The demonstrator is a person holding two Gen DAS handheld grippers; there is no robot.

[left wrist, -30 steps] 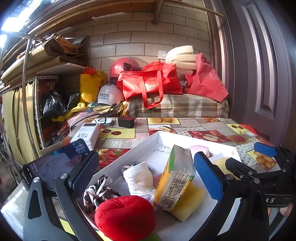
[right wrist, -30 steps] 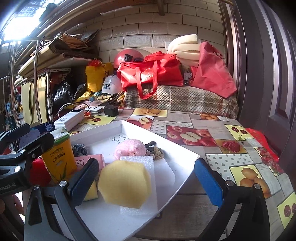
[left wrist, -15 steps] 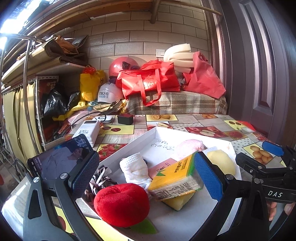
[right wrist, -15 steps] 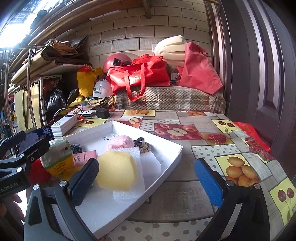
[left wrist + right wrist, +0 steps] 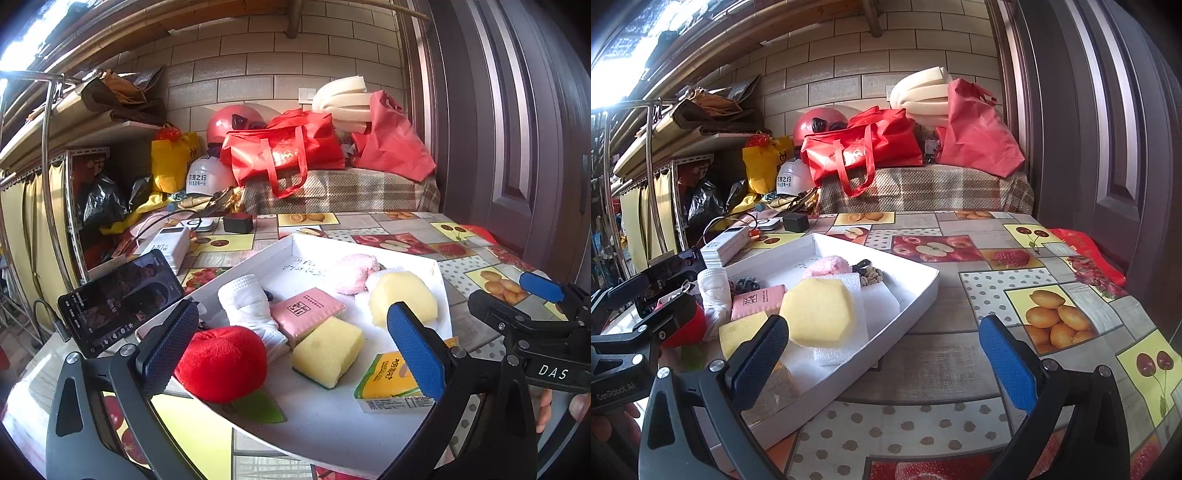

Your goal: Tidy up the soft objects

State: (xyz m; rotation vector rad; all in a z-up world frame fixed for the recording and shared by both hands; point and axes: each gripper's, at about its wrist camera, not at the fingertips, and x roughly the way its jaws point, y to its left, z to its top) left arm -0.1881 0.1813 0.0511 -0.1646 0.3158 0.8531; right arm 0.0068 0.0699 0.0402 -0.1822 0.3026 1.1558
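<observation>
While your left hand-held gripper (image 5: 291, 343) is spread wide and empty, lower slowly over the yellow sponge (image 5: 327, 350), then squeeze gently.

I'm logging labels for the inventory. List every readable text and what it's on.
"DAS": right hand-held gripper body.
"GenRobot.AI": left hand-held gripper body.
Pink tissue pack, yellow-green tissue pack, white helmet, white tray handwriting, white power bank: print too small or blurred to read.

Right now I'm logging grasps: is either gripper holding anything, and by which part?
Nothing is held. The left gripper and right gripper are both open, and the yellow tissue pack lies flat in the white tray.
</observation>
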